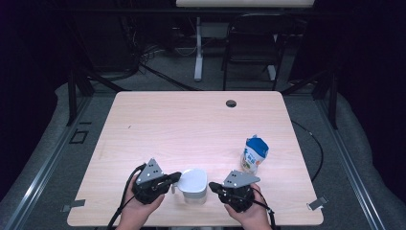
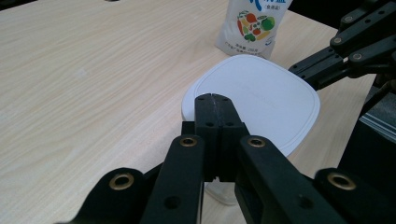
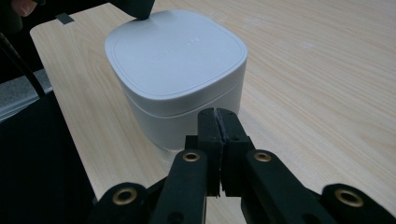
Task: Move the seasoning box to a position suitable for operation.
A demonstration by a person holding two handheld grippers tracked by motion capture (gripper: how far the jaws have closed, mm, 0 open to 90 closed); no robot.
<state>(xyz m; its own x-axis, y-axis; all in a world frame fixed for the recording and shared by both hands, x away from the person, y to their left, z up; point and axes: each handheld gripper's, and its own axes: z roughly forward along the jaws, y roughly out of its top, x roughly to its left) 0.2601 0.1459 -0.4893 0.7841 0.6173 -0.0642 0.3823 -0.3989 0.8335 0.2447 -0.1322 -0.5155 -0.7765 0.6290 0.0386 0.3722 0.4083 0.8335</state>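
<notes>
A white, rounded-square plastic container with a fitted white lid (image 1: 194, 184) stood upright on the pale wood-grain counter (image 1: 191, 124), close to the middle of its near edge. The left hand-held gripper (image 1: 176, 177) lay at the container's left side, its two black jaws clenched flat together with nothing between them; in the left gripper view their tip (image 2: 213, 100) sat at the rim of the lid (image 2: 261, 100), though whether it actually touched the lid could not be told. The right hand-held gripper (image 1: 213, 187) lay just beside the container's right side, also clenched on nothing, and in the right gripper view its closed jaws (image 3: 217, 122) pointed at the container's side wall (image 3: 187, 116) just below the lid, very near it or perhaps touching. Each hand-held gripper was held by a hand coming in over the counter's near edge, the left hand (image 1: 139, 206) and the right hand (image 1: 251, 213). A white standing pouch with a blue top and a printed picture of vegetables (image 1: 253, 153) stood upright well apart from the container, toward the counter's right edge, and showed behind the lid in the left gripper view (image 2: 250, 23). A small dark round hole (image 1: 231, 103) sat in the counter near its far edge.
</notes>
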